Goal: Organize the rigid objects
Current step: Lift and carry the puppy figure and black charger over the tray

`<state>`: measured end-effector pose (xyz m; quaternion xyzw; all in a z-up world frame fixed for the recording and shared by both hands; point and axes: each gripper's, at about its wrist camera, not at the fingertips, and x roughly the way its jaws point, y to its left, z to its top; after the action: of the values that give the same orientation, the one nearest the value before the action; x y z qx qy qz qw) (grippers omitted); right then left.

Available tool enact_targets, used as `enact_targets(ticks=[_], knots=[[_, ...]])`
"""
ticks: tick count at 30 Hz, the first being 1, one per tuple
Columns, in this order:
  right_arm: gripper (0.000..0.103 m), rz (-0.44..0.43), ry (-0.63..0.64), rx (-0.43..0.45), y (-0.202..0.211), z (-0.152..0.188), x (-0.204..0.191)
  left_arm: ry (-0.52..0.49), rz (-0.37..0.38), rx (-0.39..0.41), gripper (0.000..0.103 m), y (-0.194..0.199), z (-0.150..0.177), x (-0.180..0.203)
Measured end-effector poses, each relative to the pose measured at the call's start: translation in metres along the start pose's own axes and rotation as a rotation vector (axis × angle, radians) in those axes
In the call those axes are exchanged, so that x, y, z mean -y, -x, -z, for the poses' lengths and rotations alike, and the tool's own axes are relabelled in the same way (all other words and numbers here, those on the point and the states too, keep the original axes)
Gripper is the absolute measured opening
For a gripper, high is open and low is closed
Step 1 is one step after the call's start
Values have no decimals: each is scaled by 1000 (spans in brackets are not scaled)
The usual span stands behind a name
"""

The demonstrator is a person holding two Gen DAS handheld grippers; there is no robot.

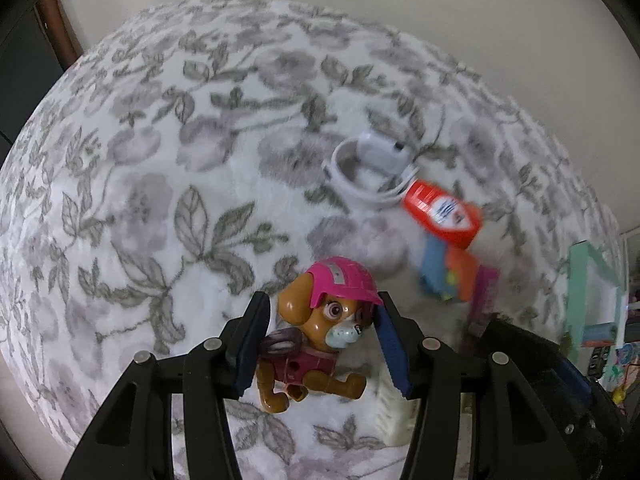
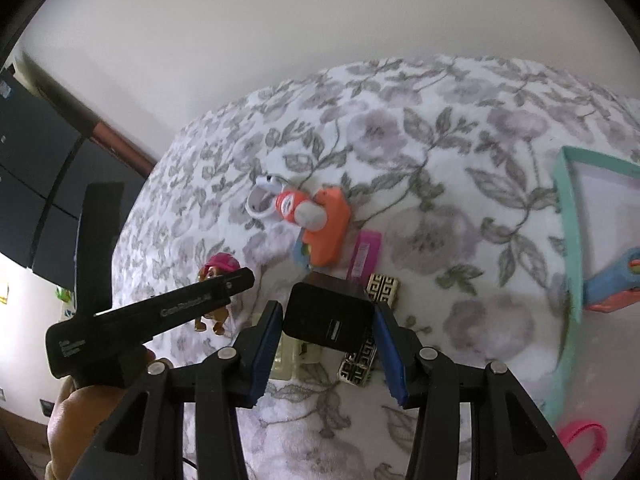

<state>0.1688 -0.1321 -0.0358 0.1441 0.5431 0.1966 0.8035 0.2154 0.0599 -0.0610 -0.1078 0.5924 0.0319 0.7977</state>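
The left tool point(image 1: 320, 340) pinches a toy dog point(image 1: 316, 332) above the floral bed point(image 1: 160, 160). Only the right view shows the right tool point(image 2: 328, 344) pinching a black box point(image 2: 326, 322), with a teal tray point(image 2: 568, 216) to its right.

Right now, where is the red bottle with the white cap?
The red bottle lies on the floral blanket, upper middle of the right wrist view, between the white coiled cable and the orange toy, touching both.
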Motion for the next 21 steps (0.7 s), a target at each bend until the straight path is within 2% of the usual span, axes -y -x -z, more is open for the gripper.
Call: enact_targets(ticks=[6,12,21], knots=[[49,-9,-32,53,25,-8,8,-11,55,75,55,36,-8,6],[48,-11,-39,143,65,-17,12,-35,126,161,55,73,-10,22],[48,24,-67,249,119,-26,28,-114,213,215,55,107,0,59]])
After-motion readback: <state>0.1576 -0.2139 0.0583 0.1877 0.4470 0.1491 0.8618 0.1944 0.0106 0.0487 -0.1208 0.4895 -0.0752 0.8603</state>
